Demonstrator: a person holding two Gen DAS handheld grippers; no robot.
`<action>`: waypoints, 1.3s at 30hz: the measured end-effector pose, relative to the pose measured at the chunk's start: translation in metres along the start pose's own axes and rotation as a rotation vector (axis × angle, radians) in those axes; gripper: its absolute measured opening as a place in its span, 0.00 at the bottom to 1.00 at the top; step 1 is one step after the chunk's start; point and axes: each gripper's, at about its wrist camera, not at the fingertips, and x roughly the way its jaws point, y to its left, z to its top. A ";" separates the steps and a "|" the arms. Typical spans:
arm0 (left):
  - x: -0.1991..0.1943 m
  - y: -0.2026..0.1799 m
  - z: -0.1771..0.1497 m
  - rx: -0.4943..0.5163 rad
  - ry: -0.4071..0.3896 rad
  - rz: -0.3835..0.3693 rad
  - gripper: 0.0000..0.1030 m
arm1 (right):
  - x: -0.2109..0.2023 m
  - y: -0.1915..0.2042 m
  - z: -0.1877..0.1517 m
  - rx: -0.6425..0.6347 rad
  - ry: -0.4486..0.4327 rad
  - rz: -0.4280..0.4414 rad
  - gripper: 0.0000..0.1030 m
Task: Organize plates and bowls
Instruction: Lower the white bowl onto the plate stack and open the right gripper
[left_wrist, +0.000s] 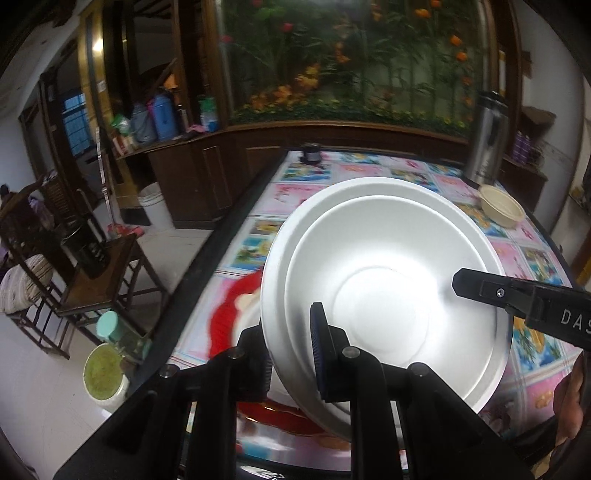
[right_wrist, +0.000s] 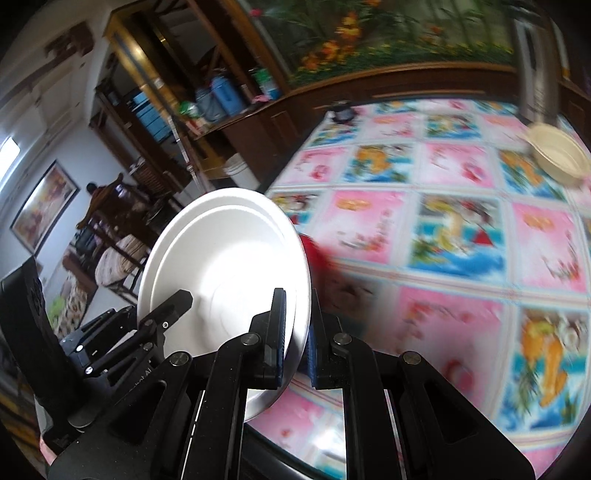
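Jaws of both the left gripper (left_wrist: 291, 354) and right gripper (right_wrist: 296, 339) clamp opposite rims of a round white foam plate (left_wrist: 384, 291), apparently steadying its flimsy body between them above the floral tablecloth (right_wrist: 443, 221).

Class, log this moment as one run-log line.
left gripper: shut on white plate | right gripper: shut on white plate | plate: tilted above table

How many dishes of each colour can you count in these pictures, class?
White plate, held tilted by both grippers: 1
Cream bowl, resting on the tablecloth: 1
Red-rimmed dish, partly hidden beneath the plate: 1
Total: 3
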 end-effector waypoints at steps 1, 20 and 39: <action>0.001 0.007 0.001 -0.016 0.003 0.010 0.17 | 0.006 0.007 0.004 -0.011 0.005 0.008 0.09; 0.058 0.034 -0.013 -0.088 0.168 0.018 0.17 | 0.084 0.012 0.010 0.021 0.153 0.016 0.09; 0.041 0.061 -0.015 -0.151 0.166 0.006 0.57 | 0.087 -0.014 0.002 0.094 0.190 0.090 0.14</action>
